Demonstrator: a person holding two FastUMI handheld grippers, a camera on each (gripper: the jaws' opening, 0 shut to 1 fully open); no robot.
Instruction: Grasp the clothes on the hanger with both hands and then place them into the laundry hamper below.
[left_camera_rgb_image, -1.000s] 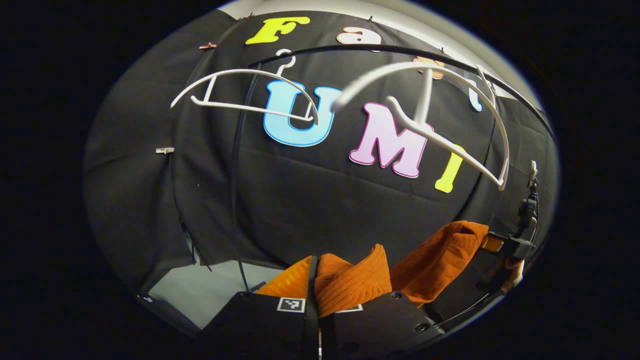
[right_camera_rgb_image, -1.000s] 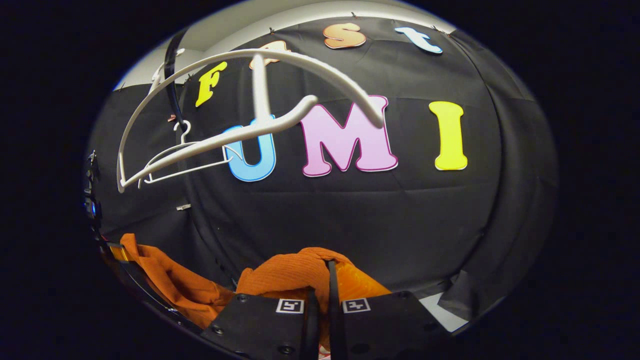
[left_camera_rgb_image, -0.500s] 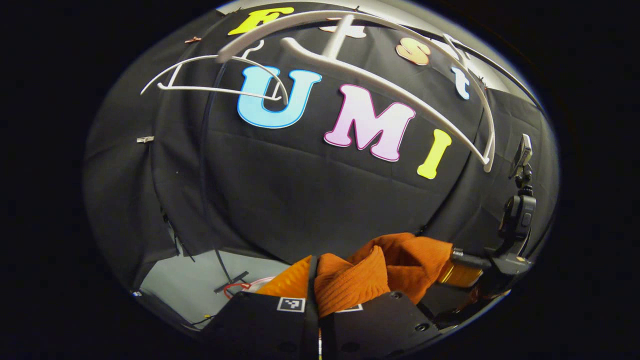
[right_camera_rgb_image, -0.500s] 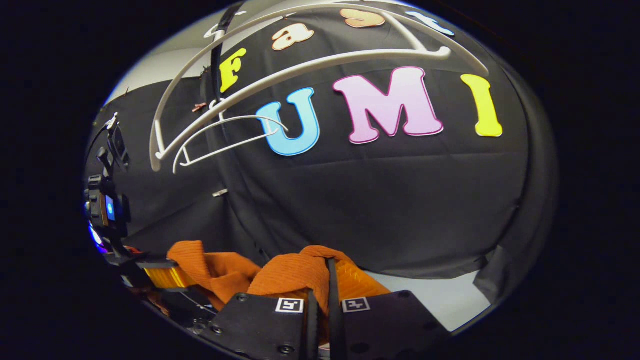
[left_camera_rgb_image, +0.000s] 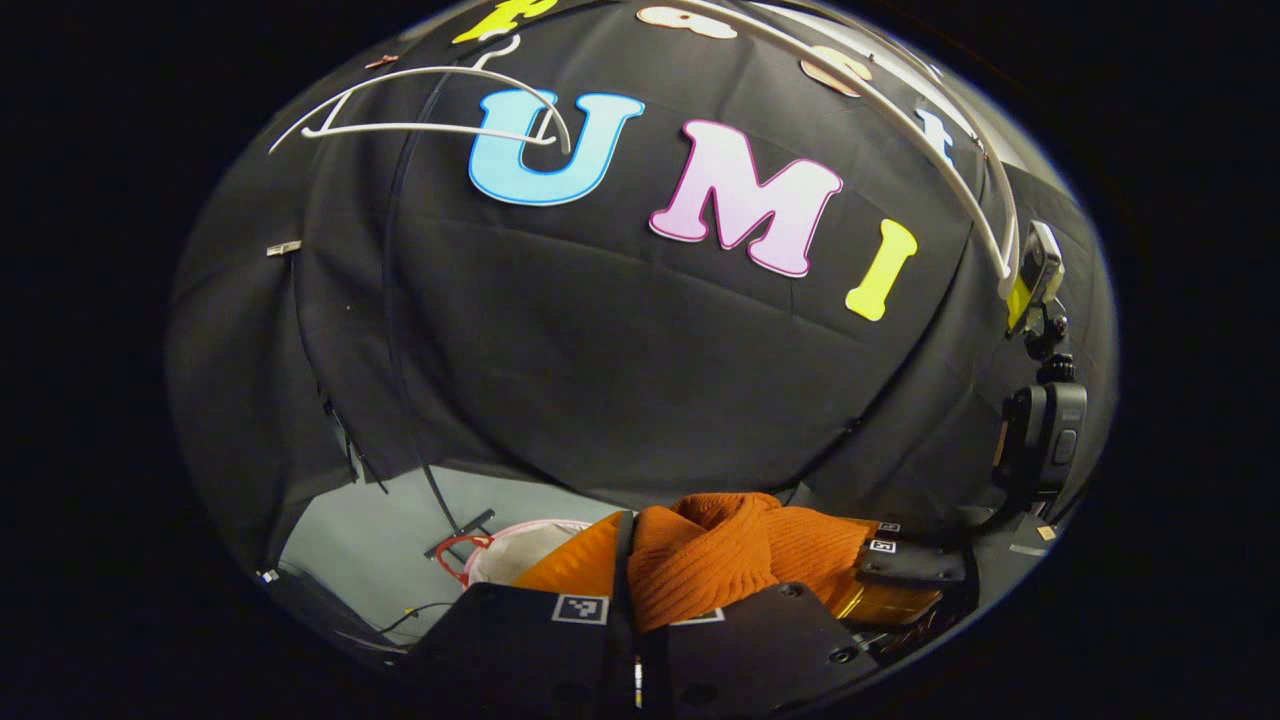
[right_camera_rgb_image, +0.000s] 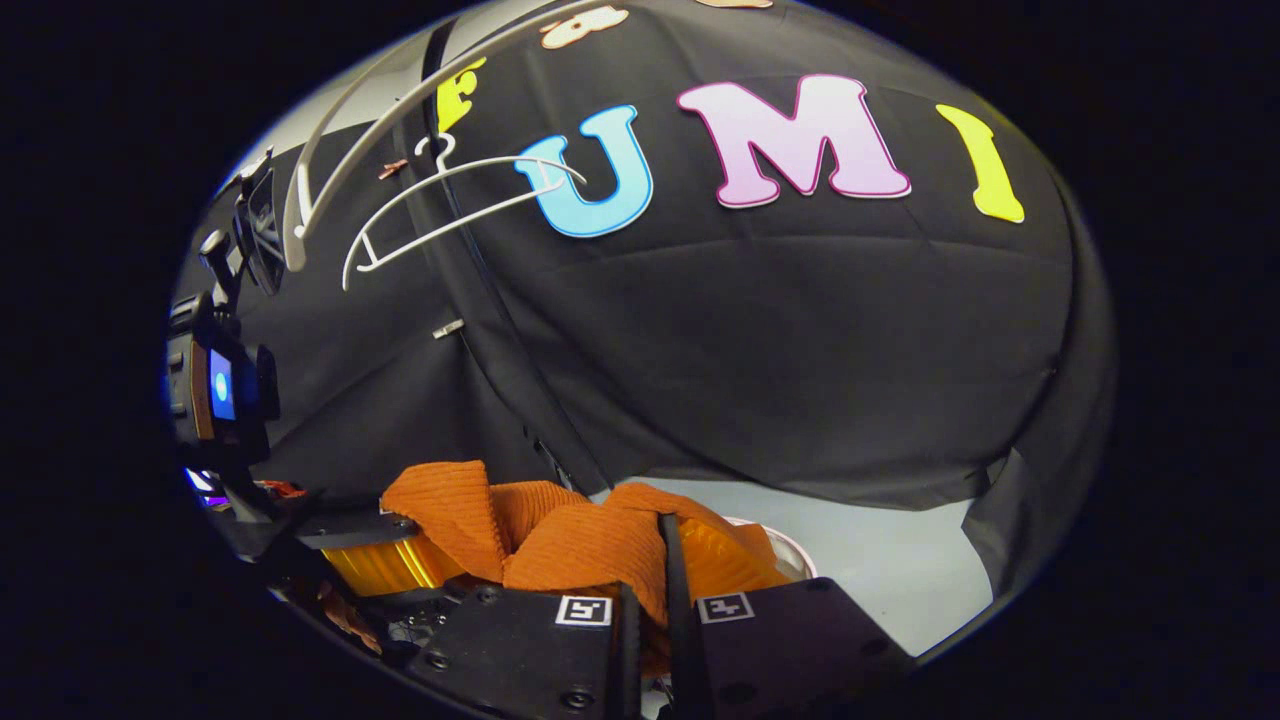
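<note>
Between the jaws: orange garment (left_camera_rgb_image: 700, 560), pinched by left gripper (left_camera_rgb_image: 628, 625) and right gripper (right_camera_rgb_image: 645, 625), bunched between them.
Risk: slack cloth may catch the rim, missing the hamper (left_camera_rgb_image: 500, 545) just below.
Beyond: bare white hanger (right_camera_rgb_image: 450, 195), well above the garment.

A: So what's back there besides the black cloth wall (left_camera_rgb_image: 620, 340)?

B: Pale grey floor (right_camera_rgb_image: 890, 570) below it, a thin black pole (left_camera_rgb_image: 400, 330) standing up, maybe a small metal clip (right_camera_rgb_image: 448, 327) pinned on the cloth.
</note>
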